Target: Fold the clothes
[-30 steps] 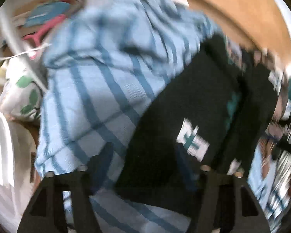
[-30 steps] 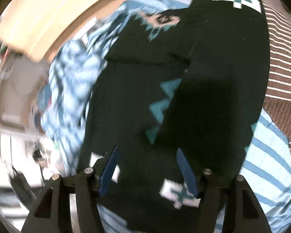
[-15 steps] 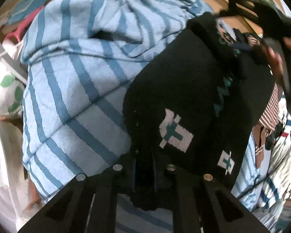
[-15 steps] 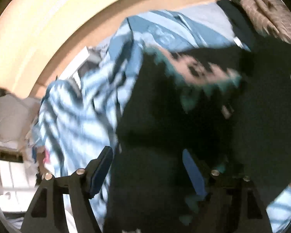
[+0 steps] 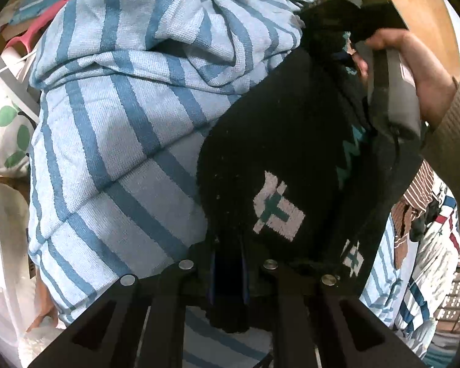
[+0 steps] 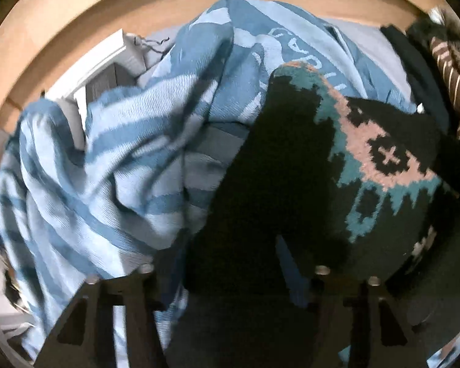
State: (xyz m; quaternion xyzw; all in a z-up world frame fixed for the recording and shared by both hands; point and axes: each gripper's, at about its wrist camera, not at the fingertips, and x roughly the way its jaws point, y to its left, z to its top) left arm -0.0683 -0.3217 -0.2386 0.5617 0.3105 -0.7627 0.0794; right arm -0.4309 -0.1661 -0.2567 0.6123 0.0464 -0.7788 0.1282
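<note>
A black knit sweater [image 5: 276,153] with teal and white cross motifs lies over a light-blue striped garment [image 5: 122,122]. My left gripper [image 5: 227,271] is shut on the sweater's near edge, and the cloth hangs out below the fingers. At the sweater's far end a person's hand [image 5: 414,61] holds the right gripper against the cloth. In the right wrist view the black sweater [image 6: 276,168] fills the space between the spread fingers of my right gripper [image 6: 230,254]. One blue pad [image 6: 288,260] shows there; the other is hidden by cloth.
The blue striped garment [image 6: 92,184] is bunched over a wooden tabletop [image 6: 76,15]. A brown striped garment [image 5: 420,184] and more clothes lie to the right. A pink hanger [image 5: 24,36] and a leaf-print cushion [image 5: 6,141] sit at the left.
My left gripper shut on the sweater's near edge and still holds it. My right gripper travelled along the sweater to its far end, and its fingers have drawn slightly closer.
</note>
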